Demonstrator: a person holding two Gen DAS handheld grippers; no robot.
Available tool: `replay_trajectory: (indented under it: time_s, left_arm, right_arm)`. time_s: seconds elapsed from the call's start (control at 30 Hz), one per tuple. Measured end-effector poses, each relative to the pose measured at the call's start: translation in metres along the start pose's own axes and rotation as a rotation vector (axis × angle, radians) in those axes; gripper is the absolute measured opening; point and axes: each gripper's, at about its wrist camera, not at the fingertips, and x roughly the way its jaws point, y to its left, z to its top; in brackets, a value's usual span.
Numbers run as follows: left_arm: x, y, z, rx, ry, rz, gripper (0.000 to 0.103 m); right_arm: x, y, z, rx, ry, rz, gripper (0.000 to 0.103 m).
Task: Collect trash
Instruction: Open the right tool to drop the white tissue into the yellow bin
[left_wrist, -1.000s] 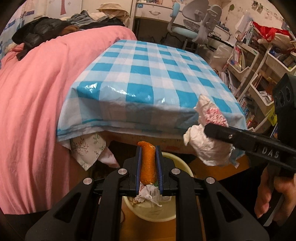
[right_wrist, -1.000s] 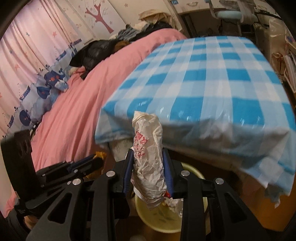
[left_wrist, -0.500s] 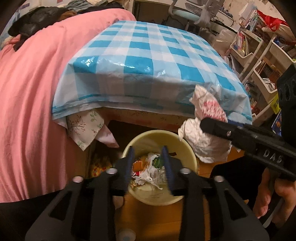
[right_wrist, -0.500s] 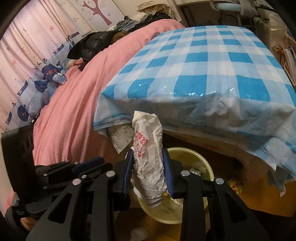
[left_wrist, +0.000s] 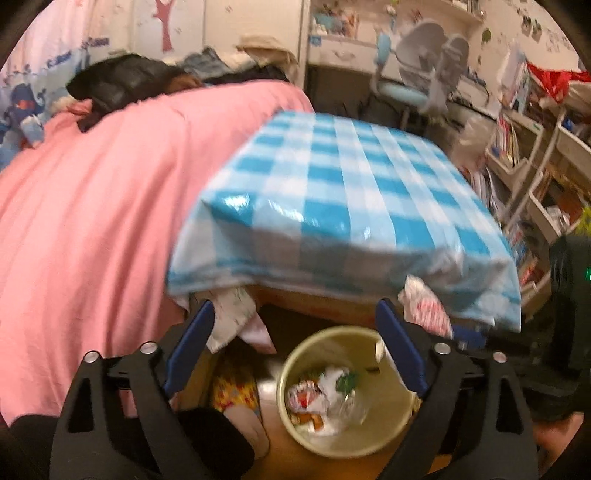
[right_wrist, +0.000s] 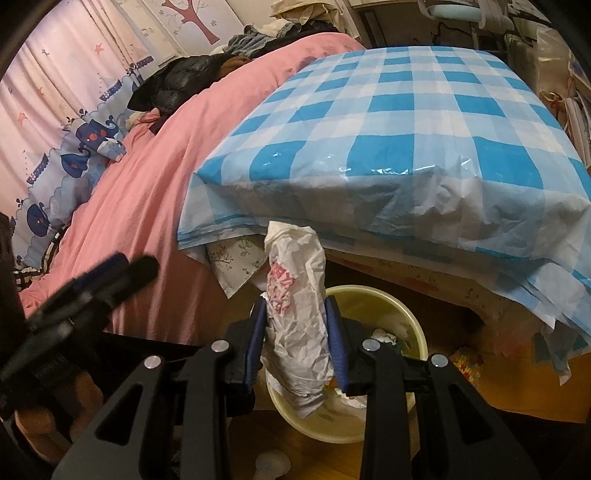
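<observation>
A pale yellow trash bin stands on the wooden floor below the table edge, with crumpled wrappers inside. My left gripper is wide open and empty above and left of the bin. My right gripper is shut on a crumpled white plastic bag with red print, held right over the bin. The bag also shows in the left wrist view, beside the table corner. The left gripper shows blurred in the right wrist view.
A low table with a blue and white checked cloth overhangs the bin. A bed with a pink cover lies to the left. Shelves with books stand at the right. A yellow patterned slipper lies left of the bin.
My left gripper let go of the orange piece, which dropped into the bin, then opened wide and lifted away to the left. My right gripper with the bag moved closer over the bin.
</observation>
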Motion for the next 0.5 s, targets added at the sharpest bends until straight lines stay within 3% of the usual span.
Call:
replay_trajectory:
  time_s: [0.33, 0.5]
  left_arm:
    - [-0.018, 0.001, 0.06, 0.045, -0.128, 0.017, 0.095]
    - [-0.009, 0.014, 0.063, -0.015, -0.109, 0.032, 0.095]
  right_arm:
    - [0.014, 0.009, 0.001, -0.024, 0.013, -0.026, 0.037]
    - [0.028, 0.016, 0.0, -0.043, 0.058, -0.045, 0.055]
